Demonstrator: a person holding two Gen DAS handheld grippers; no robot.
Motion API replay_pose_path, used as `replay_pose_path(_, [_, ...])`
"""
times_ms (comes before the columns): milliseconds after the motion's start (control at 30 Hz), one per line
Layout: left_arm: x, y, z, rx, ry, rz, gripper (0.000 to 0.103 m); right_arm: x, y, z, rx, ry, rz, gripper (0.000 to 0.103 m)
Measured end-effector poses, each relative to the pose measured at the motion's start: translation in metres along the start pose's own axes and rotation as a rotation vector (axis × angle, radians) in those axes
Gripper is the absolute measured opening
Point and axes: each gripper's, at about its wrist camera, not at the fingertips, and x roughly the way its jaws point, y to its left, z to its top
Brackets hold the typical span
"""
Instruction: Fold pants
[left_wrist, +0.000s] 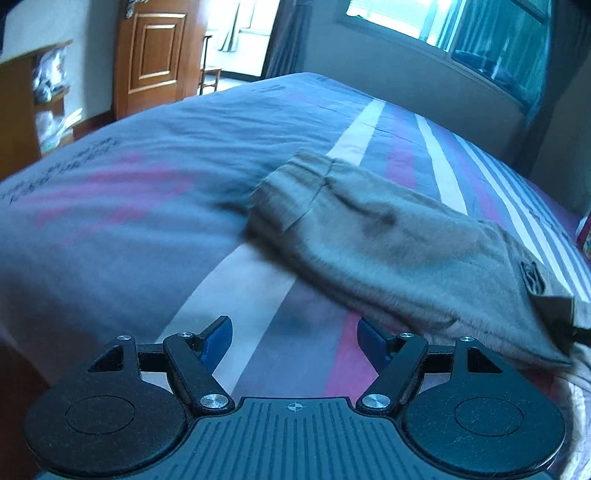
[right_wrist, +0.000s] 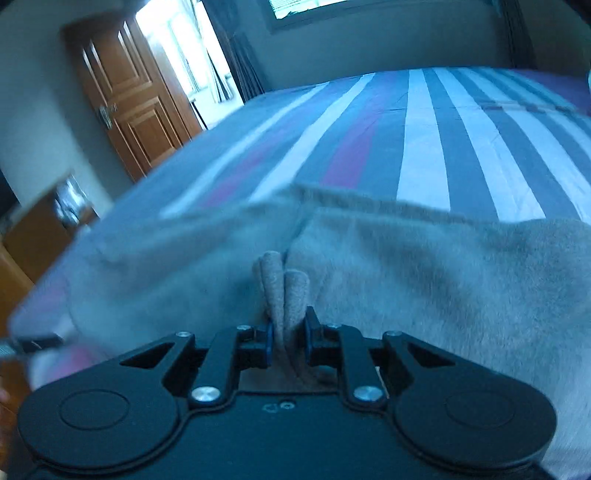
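Grey fleece pants (left_wrist: 388, 236) lie across the striped bed, stretching from the middle to the right in the left wrist view. My left gripper (left_wrist: 294, 341) is open and empty, just above the bed, with the pants' near edge beside its right finger. My right gripper (right_wrist: 288, 338) is shut on a bunched fold of the pants (right_wrist: 424, 273), which spread out in front of it and to both sides. The tip of the right gripper shows at the right edge of the left wrist view (left_wrist: 578, 332), holding the pants' end.
The bed (right_wrist: 421, 147) has a bedspread striped in blue, white and red. A wooden door (right_wrist: 125, 103) and a wooden shelf (left_wrist: 33, 107) stand at the left. A window (left_wrist: 461, 29) with curtains is behind the bed.
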Motion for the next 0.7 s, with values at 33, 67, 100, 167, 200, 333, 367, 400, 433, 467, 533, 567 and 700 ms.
replay_pose_path(33, [0.0,0.004,-0.003,-0.013,0.001,-0.007,0.074,-0.002,0.002,-0.005,-0.016,-0.004,-0.008,0.016])
replay_pose_path(67, [0.001,0.006,-0.004,-0.02,0.001,-0.011,0.074,-0.005,0.004,-0.01,-0.034,-0.009,-0.012,0.016])
replay_pose_path(100, [0.003,0.007,-0.006,-0.024,0.001,-0.014,0.074,-0.008,0.006,-0.012,-0.053,-0.01,-0.017,0.016])
replay_pose_path(167, [0.007,0.005,-0.007,-0.02,0.0,-0.017,0.075,-0.008,0.011,-0.01,-0.096,-0.009,-0.024,0.019])
replay_pose_path(200, [0.008,0.003,-0.006,-0.015,-0.001,-0.018,0.075,-0.009,0.014,-0.01,-0.118,-0.006,-0.029,0.02])
replay_pose_path(333, [0.011,-0.004,-0.006,0.001,-0.003,-0.029,0.075,-0.001,0.034,-0.01,-0.14,0.01,0.013,0.064])
replay_pose_path(367, [0.011,-0.005,-0.006,0.001,-0.002,-0.029,0.075,0.004,0.045,-0.012,-0.153,0.012,0.053,0.072])
replay_pose_path(400, [0.01,-0.006,-0.006,0.001,-0.001,-0.027,0.075,0.0,0.054,-0.016,-0.181,-0.001,0.086,0.069])
replay_pose_path(433, [0.009,-0.008,-0.006,0.0,-0.001,-0.027,0.075,-0.006,0.059,-0.017,-0.19,-0.022,0.13,0.056])
replay_pose_path(467, [0.009,-0.01,-0.006,-0.002,0.001,-0.032,0.075,-0.011,0.059,-0.017,-0.171,-0.035,0.187,0.035])
replay_pose_path(533, [0.007,-0.017,-0.003,-0.001,-0.01,-0.055,0.075,-0.019,0.057,-0.015,-0.152,-0.054,0.188,0.032])
replay_pose_path(567, [0.006,-0.025,-0.001,0.001,-0.02,-0.076,0.075,-0.027,0.053,-0.014,-0.155,-0.083,0.153,0.031])
replay_pose_path(700, [0.013,-0.087,0.011,0.06,-0.049,-0.228,0.075,-0.067,-0.004,-0.008,-0.056,-0.164,0.02,0.026])
